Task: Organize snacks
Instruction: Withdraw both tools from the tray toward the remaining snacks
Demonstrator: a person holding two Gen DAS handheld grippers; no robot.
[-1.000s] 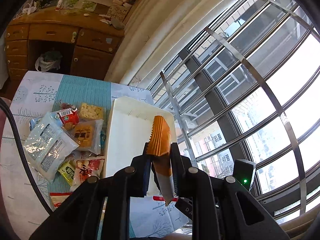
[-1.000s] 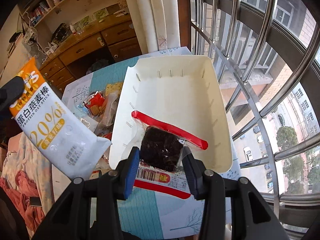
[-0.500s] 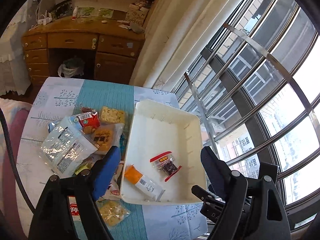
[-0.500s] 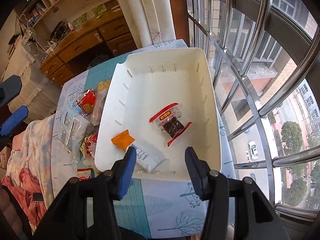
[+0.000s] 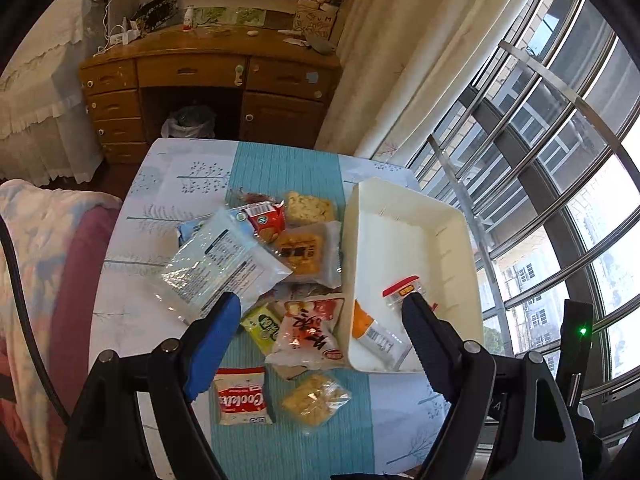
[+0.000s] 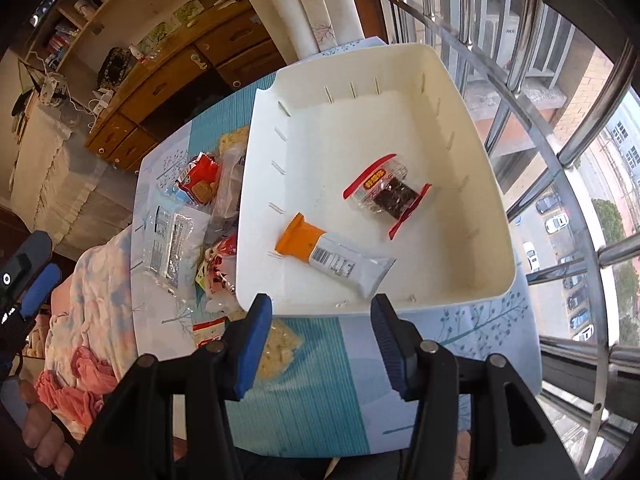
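A white bin (image 6: 472, 152) (image 5: 460, 236) stands on the table by the window. Inside it lie an orange-and-white oat bar (image 6: 332, 258) (image 5: 376, 334) and a clear red-edged packet with a dark snack (image 6: 386, 194) (image 5: 404, 292). Several loose snack packets lie left of the bin: a clear crinkly bag (image 5: 224, 258), a red cookie pack (image 5: 266, 218), a red-and-white Cookies pack (image 5: 242, 400). My left gripper (image 5: 320, 312) hangs open above the pile's near part, nothing between its jaws. My right gripper (image 6: 322, 312) is open and empty over the bin's near rim.
The table (image 5: 276, 168) wears a teal and white tree-print cloth. A wooden desk (image 5: 208, 76) stands behind it, window bars (image 6: 560, 128) run along the right, and a bed with a pink blanket (image 6: 80, 360) lies at the left. A hand (image 6: 36, 432) shows at the lower left.
Both grippers opened and dropped their loads into the bin: the left let go of the oat bar, the right the red-edged packet. The left gripper then swung left over the pile.
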